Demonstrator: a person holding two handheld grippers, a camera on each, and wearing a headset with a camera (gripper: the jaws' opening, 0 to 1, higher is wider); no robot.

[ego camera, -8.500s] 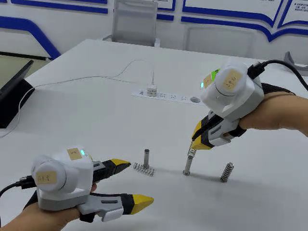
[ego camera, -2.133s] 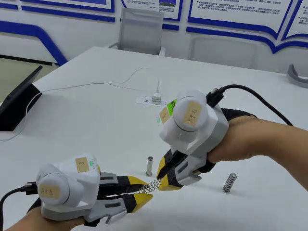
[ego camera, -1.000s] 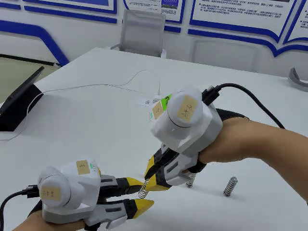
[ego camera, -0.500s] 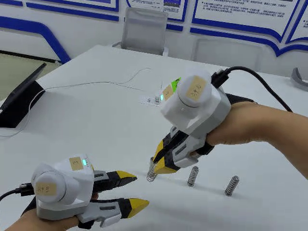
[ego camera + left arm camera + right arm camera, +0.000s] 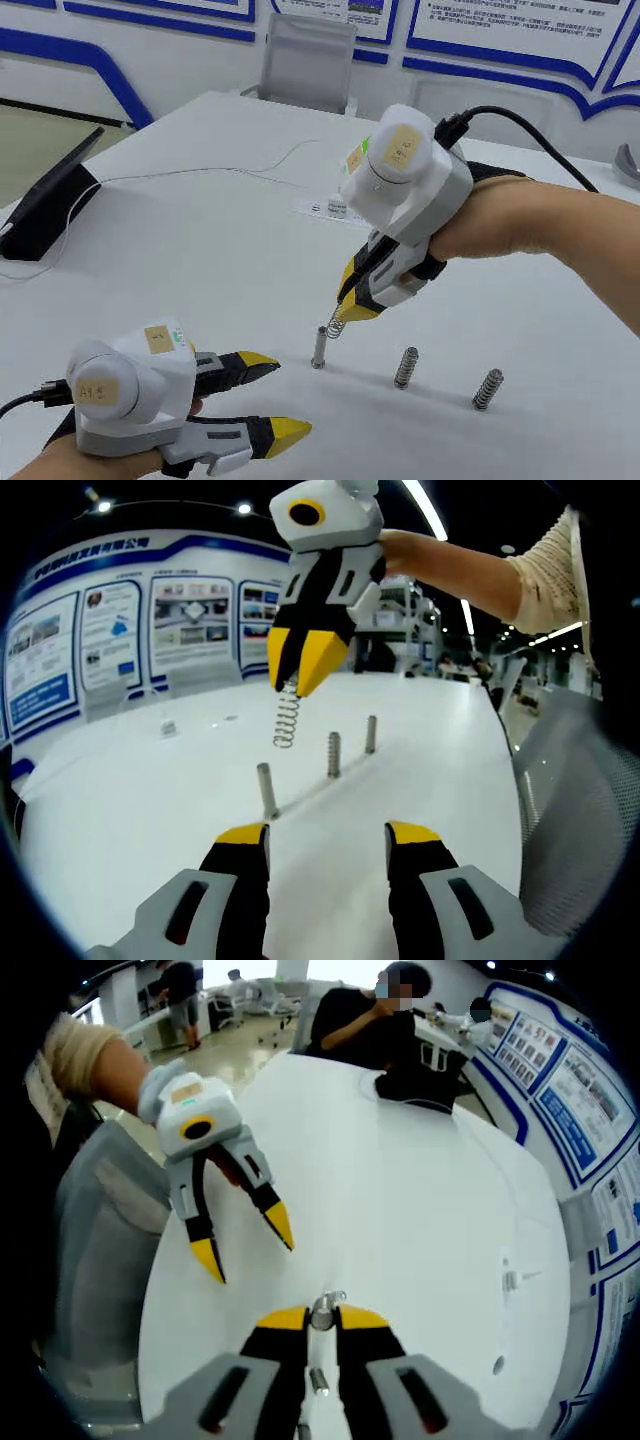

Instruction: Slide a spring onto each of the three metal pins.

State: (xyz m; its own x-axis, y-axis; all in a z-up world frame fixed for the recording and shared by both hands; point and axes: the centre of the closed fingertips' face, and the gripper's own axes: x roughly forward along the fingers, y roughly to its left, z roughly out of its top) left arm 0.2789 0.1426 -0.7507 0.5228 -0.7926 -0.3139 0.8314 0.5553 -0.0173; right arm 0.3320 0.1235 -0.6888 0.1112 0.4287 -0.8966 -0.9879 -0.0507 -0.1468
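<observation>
White desk (image 5: 200, 250) is stretching across the room, and at near left the left hand-held gripper (image 5: 287, 398) is hovering, jaws spread wide, gripping nothing. Right of it a bare pin (image 5: 319, 347) is standing upright, with the right hand-held gripper (image 5: 350, 310) pinching a spring (image 5: 333, 323) just by its top; further right, a second pin (image 5: 405, 367) and a third pin (image 5: 487, 389) are wearing springs.

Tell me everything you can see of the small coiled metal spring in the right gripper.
The small coiled metal spring is thin silvery wire, with open, uncompressed coils, and it hangs close to vertical. Its top end is pinched between the yellow tips of the right gripper; nothing else touches it. Its lower end hangs free just above and slightly to one side of the bare metal pin, not yet on it.
</observation>
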